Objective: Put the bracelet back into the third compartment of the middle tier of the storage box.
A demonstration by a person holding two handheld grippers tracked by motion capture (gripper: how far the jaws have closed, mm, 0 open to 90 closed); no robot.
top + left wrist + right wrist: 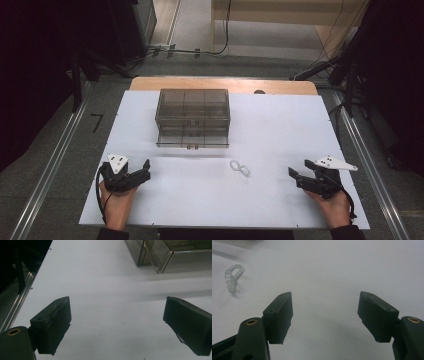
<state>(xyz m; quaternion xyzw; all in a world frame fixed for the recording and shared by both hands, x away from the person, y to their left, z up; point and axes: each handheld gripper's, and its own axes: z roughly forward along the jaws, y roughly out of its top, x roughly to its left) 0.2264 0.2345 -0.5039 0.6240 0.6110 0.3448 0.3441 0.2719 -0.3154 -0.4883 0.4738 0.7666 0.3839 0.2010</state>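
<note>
Left gripper (144, 170): we found it near the tabletop's (280, 130) front-left corner, jaws wide, empty.
Right gripper (296, 169): front-right corner, jaws wide, empty.
Bead bracelet (240, 168): lay between them.
Clear box (193, 117): near the rear edge.

Smoky, glossy clear-plastic drawer box (193, 118) on a smooth matt white surface (280, 135); pale translucent bead string (240, 168) at its 5 o'clock. Matt black plastic left gripper (117, 325), brass-coloured rivet.
</note>
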